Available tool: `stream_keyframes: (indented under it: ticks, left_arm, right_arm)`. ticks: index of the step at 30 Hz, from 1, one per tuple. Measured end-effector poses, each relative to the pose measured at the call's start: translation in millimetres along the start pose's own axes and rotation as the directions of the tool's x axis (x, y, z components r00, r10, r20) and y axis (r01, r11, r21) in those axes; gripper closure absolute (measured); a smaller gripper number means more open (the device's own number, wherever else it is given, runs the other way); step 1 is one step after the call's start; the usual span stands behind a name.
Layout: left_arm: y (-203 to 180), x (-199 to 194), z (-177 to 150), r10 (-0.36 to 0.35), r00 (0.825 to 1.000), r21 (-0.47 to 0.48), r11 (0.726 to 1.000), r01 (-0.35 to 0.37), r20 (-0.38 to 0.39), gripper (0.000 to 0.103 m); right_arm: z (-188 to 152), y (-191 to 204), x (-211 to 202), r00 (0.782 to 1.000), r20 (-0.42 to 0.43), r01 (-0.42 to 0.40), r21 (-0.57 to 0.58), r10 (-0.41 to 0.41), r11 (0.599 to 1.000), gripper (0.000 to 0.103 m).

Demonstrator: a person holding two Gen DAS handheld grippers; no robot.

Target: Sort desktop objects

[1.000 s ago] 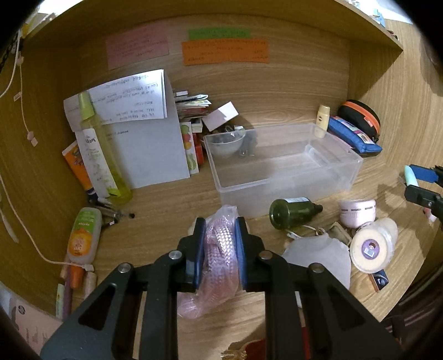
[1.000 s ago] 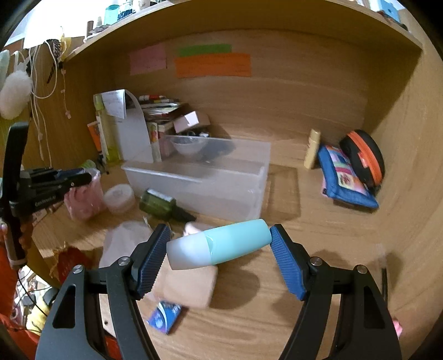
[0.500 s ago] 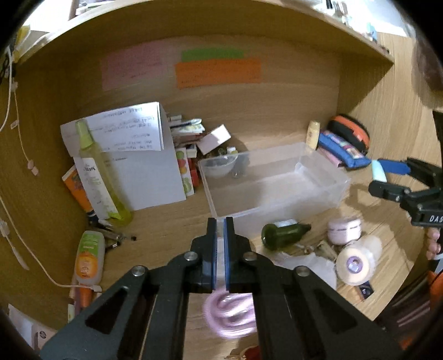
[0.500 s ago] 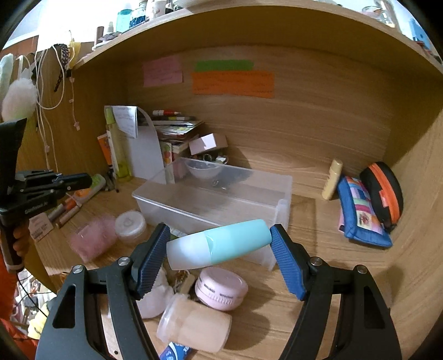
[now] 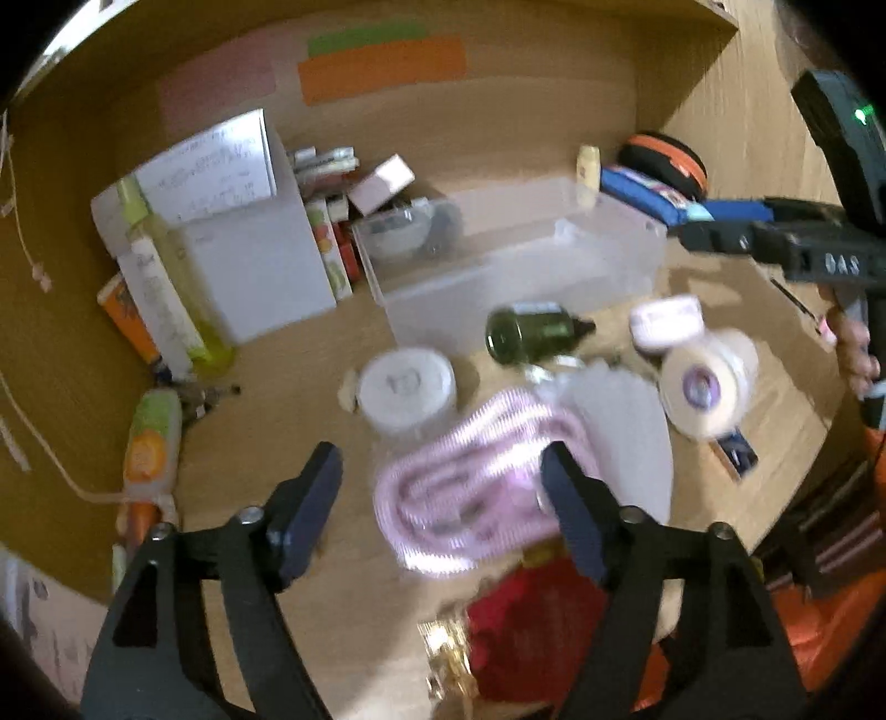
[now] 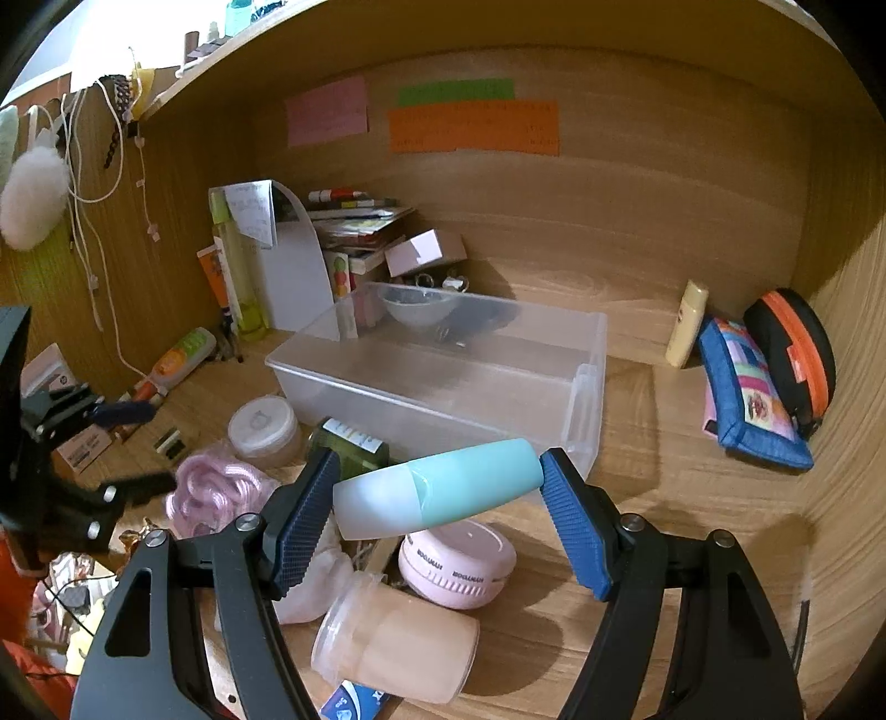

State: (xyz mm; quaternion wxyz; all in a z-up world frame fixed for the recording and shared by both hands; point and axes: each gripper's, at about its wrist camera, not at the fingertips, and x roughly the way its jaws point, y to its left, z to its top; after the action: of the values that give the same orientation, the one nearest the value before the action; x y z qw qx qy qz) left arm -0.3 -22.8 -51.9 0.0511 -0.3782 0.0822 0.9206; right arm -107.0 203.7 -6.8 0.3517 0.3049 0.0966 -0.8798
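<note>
sticking to the back wall: pink note (image 6: 326, 111), green strip (image 6: 456, 92), orange sheet (image 6: 473, 126). hanging on the left wall: white fluffy ball (image 6: 33, 200) and cords (image 6: 83, 183). sitting overhead: wooden shelf (image 6: 387, 33).

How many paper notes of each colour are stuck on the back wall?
Pink note: 1
Green note: 1
Orange note: 1
Total: 3
</note>
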Motion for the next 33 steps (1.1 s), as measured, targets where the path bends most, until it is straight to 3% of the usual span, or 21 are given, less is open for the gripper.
stream_keyframes:
  ticks: [6,9,14,23,24,29,33]
  left_arm:
    - [-23,7,-25,0.0,0.997,0.074,0.997,0.005,-0.072,0.018]
    - [-35,17,-29,0.051,0.995,0.137,0.99,-0.039,-0.087,0.017]
    - [-42,41,-21,0.138,0.986,0.205,0.972,-0.118,-0.09,0.016]
    - [-39,61,1,0.15,0.984,0.242,0.963,-0.122,-0.1,0.015]
    - [-36,63,3,0.144,0.984,0.234,0.965,-0.117,-0.102,0.017]
    - [-19,64,13,0.082,0.988,0.156,0.986,-0.061,-0.133,0.049]
    - [-2,59,19,0.073,0.99,0.09,0.994,-0.062,-0.123,0.057]
  right_arm:
    - [-4,5,7,0.999,-0.015,-0.041,0.009,0.041,0.999,0.032]
    - [-7,9,8,0.999,-0.019,-0.047,0.008,0.047,0.999,0.032]
    - [-6,11,9,0.999,-0.025,-0.043,0.0,0.043,0.999,0.032]
    - [-7,20,12,0.997,-0.04,-0.065,-0.034,0.063,0.997,0.032]
    - [-7,21,12,0.997,-0.044,-0.068,-0.037,0.066,0.997,0.032]
    - [-11,31,22,0.994,-0.076,-0.088,-0.066,0.083,0.994,0.032]
    - [-11,38,30,0.99,-0.102,-0.104,-0.086,0.095,0.991,0.032]
